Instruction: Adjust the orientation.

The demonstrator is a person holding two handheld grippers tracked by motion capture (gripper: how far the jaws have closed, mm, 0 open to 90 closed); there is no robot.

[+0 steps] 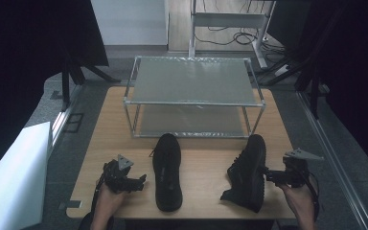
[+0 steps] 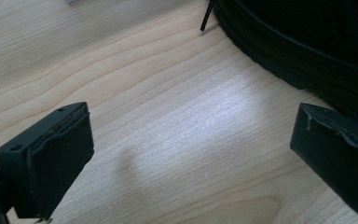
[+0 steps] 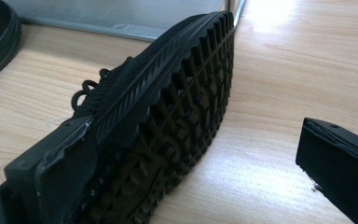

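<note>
- The left gripper [image 1: 135,183] rests low on the pale wooden table [image 1: 201,167], just left of the left shoe [image 1: 166,171]. In the left gripper view its jaws stand wide apart with bare wood grain between them; the shoe's ribbed black sole edge [image 2: 307,60] lies just beyond the right-hand jaw.
- The right gripper [image 1: 270,176] sits against the right shoe [image 1: 247,171], which is tipped on its side with the sole turned towards it. Its jaws are spread: one lies at the shoe's knit side, the other is apart over bare table.
- That sole [image 3: 177,135] is a deep lattice of black rubber lugs; the upper is woven mesh with looped laces.
- The left shoe stands upright on its sole, toe towards the rack.
- Farther back a two-tier metal-framed rack [image 1: 194,98] stands with both grey shelves bare.
</note>
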